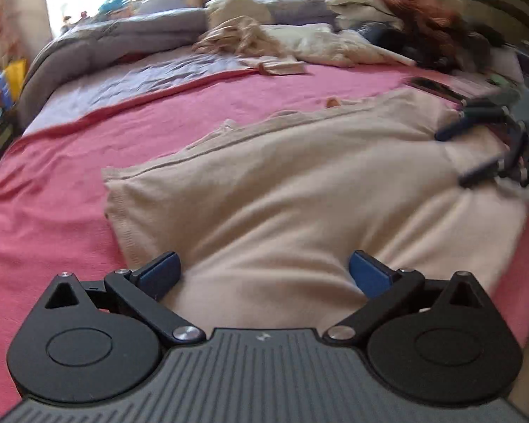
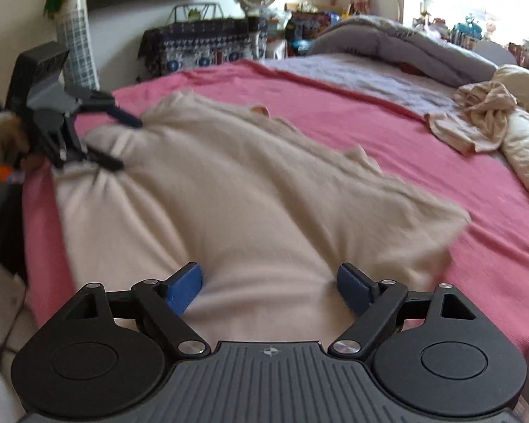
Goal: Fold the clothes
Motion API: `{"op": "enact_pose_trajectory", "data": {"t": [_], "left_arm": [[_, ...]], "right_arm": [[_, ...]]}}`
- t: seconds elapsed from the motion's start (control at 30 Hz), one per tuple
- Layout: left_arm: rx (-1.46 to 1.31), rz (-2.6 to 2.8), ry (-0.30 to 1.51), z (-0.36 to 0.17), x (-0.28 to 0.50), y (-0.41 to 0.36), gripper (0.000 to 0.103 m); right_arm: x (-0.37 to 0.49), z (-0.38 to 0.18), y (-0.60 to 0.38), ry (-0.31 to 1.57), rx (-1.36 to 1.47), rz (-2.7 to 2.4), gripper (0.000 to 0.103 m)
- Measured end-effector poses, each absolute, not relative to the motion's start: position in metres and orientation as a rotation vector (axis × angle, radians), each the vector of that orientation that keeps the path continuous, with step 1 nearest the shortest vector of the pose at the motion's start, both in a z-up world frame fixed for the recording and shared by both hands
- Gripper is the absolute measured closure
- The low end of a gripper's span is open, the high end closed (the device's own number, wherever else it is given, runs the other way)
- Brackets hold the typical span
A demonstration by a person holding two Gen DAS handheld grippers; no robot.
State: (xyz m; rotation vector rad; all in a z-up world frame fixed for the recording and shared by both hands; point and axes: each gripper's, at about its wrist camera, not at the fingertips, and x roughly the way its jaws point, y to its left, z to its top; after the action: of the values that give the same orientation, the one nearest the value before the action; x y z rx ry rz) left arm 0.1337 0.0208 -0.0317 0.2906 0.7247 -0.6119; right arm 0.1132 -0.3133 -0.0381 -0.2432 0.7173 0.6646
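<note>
Both sets of tongs, left (image 1: 264, 275) and right (image 2: 269, 287), gape wide with blue pads, holding nothing, each hovering low over a cream garment (image 1: 299, 190) spread across the near part of a bed's pink sheet (image 1: 53, 204). Crumpled beige clothes (image 1: 239, 35) lie well beyond it, beside a rolled grey duvet (image 2: 388, 42) (motion blur softens the garment's edges).

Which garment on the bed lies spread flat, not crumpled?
The big beige garment between both grippers, spread on the pink sheet. The tan one by the pillows is bunched.
</note>
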Motion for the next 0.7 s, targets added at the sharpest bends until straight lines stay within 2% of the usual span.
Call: {"op": "enact_pose_trajectory", "data": {"t": [0.2, 0.27, 0.37, 0.5, 0.57, 0.7], "left_arm": [[0.240, -0.525, 0.790, -0.026, 0.131, 0.070, 0.000], [0.222, -0.482, 0.797, -0.020, 0.129, 0.085, 0.000], [0.243, -0.380, 0.777, -0.005, 0.130, 0.092, 0.000], [0.223, -0.401, 0.623, 0.029, 0.129, 0.068, 0.000], [0.174, -0.453, 0.542, 0.044, 0.132, 0.046, 0.000], [0.107, -0.341, 0.554, 0.029, 0.155, -0.005, 0.000]], "right_arm": [[0.103, -0.022, -0.331, 0.750, -0.278, 0.588, 0.019], [0.103, -0.016, -0.334, 0.759, -0.284, 0.554, 0.013], [0.101, -0.007, -0.339, 0.773, -0.292, 0.504, 0.012], [0.109, 0.014, -0.333, 0.656, -0.226, 0.453, 0.008], [0.124, 0.016, -0.320, 0.604, -0.180, 0.403, 0.003], [0.159, -0.005, -0.285, 0.628, -0.117, 0.257, 0.004]]}}
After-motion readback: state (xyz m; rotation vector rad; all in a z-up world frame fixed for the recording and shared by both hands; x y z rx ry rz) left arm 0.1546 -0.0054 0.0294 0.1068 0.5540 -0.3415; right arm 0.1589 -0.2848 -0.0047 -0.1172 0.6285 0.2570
